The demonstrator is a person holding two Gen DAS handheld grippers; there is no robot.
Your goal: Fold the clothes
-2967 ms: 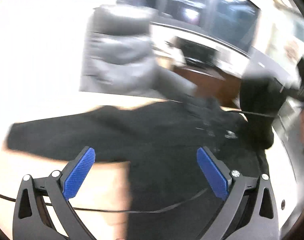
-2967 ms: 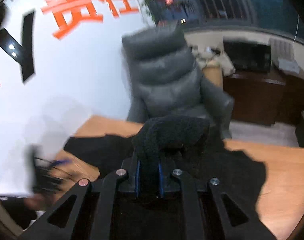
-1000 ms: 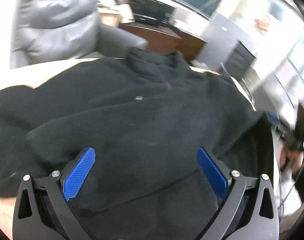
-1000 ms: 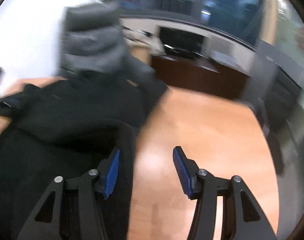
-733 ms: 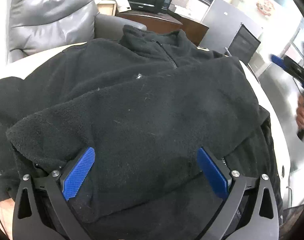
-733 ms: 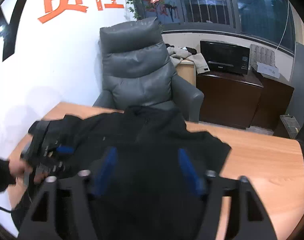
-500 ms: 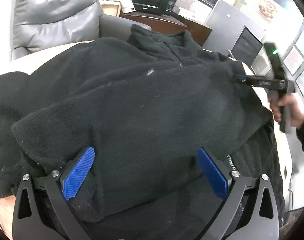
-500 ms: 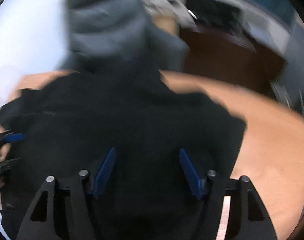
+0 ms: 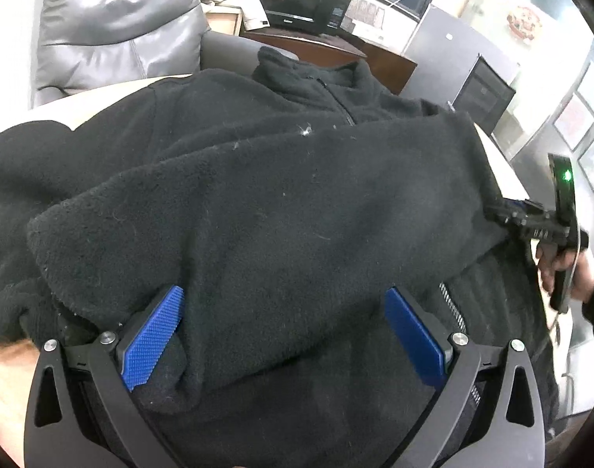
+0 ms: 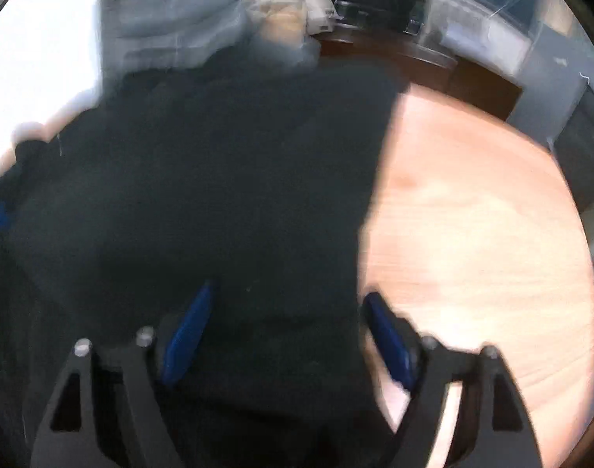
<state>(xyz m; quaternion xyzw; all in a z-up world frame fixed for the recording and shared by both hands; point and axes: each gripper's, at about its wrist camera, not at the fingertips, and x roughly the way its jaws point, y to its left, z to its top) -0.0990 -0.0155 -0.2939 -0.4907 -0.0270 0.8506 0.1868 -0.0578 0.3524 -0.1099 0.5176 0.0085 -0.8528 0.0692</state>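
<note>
Left wrist view: left claw (image 9: 283, 331) wide open over black fleece jacket (image 9: 258, 202). Right claw (image 10: 287, 329) open, blurred, over jacket edge on desk (image 10: 472, 214).

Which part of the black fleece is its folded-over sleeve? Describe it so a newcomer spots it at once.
Start at the grey leather armchair behind the wooden table, where the black fleece jacket lies with its zipped collar toward the chair. The sleeve is the broad band crossing the chest on top, ending in a cuff at the left.
</note>
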